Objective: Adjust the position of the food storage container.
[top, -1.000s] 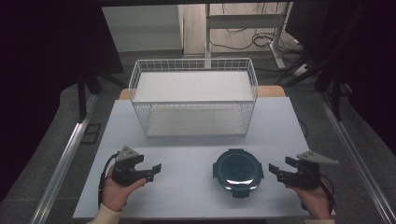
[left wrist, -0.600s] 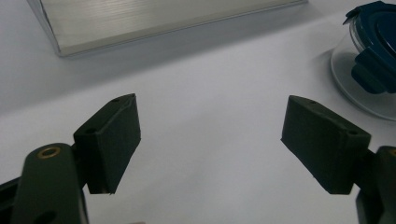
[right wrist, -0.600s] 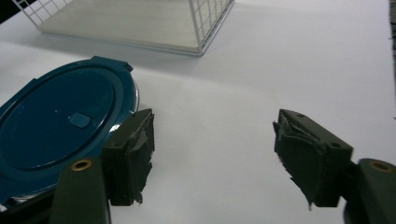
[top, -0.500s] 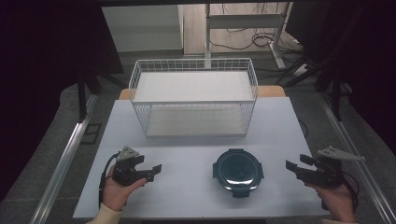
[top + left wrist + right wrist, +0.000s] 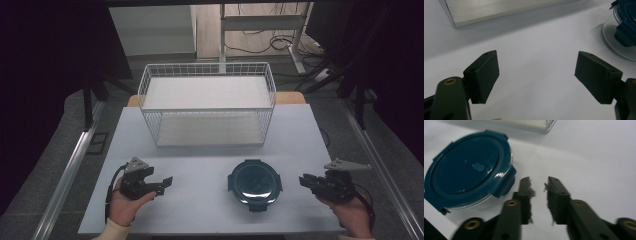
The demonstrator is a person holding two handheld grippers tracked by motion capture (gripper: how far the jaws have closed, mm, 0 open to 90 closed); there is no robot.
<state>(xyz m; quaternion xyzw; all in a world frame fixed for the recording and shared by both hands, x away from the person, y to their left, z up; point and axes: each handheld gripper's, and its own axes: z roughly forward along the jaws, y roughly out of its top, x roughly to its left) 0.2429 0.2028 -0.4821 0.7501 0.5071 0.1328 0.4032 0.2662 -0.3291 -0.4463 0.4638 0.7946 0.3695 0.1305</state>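
A round clear container with a dark blue clip-on lid (image 5: 255, 182) stands on the white table (image 5: 200, 160), front and centre-right. My right gripper (image 5: 303, 181) lies low on the table just right of it, pointing at it. In the right gripper view (image 5: 539, 188) the jaws are almost together with a thin slit and nothing between them, and the container (image 5: 466, 167) sits close on the left. My left gripper (image 5: 166, 184) rests at the front left, open wide and empty (image 5: 536, 75). The container's edge (image 5: 624, 27) shows at the far right of the left gripper view.
A white wire basket (image 5: 207, 107) with a pale flat floor stands at the back middle of the table; its lower edge (image 5: 499, 12) is ahead of the left gripper. Dark floor and metal rails flank the table.
The right hand swung out to the right, then came back left toward the container. The left hand and the container have stayed put.
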